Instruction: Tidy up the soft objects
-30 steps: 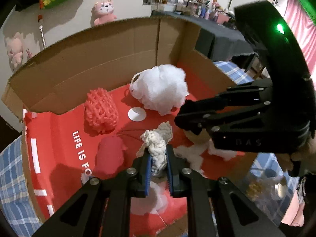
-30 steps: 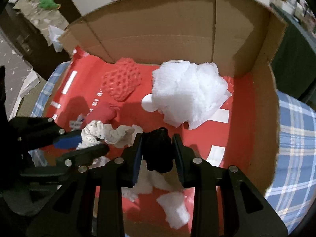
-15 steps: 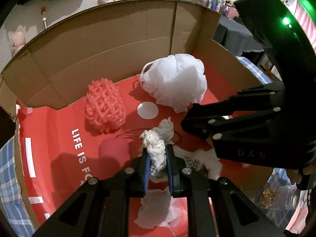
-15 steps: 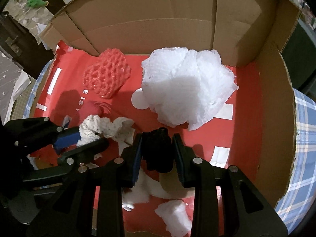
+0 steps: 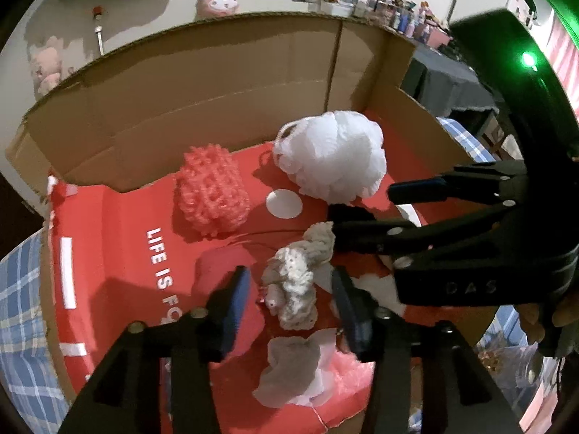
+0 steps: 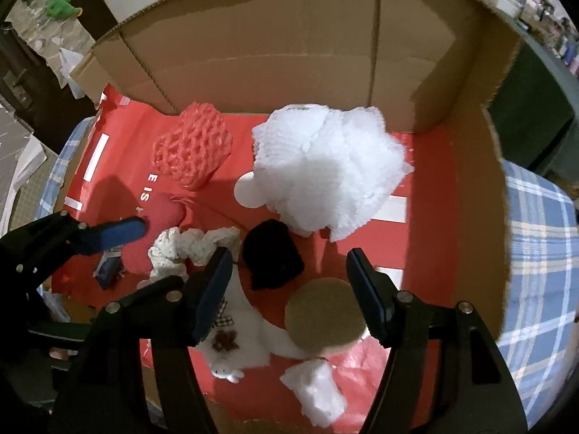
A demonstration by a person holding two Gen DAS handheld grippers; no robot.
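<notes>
A cardboard box (image 6: 466, 188) with a red lining holds the soft things. My left gripper (image 5: 289, 277) hangs over its floor with jaws opening. The cream knitted cloth (image 5: 295, 289) lies loose between them, clear of both pads. In the right wrist view my right gripper (image 6: 289, 257) is also opening. A black soft lump (image 6: 271, 255) rests on the red floor between its fingers, touching neither. A white mesh pouf (image 6: 325, 173) and a coral net sponge (image 6: 191, 148) sit toward the back wall.
A red soft piece (image 6: 163, 217), a round tan sponge (image 6: 324, 316), a white plush (image 6: 235, 340) and a white foam scrap (image 6: 315, 390) lie at the box's near side. Tall flaps (image 5: 217, 83) wall the back and right. Blue checked cloth (image 6: 535, 253) surrounds the box.
Both grippers went from shut to apart. The cream cloth left the left pads and the black lump left the right pads; both now lie on the box floor.
</notes>
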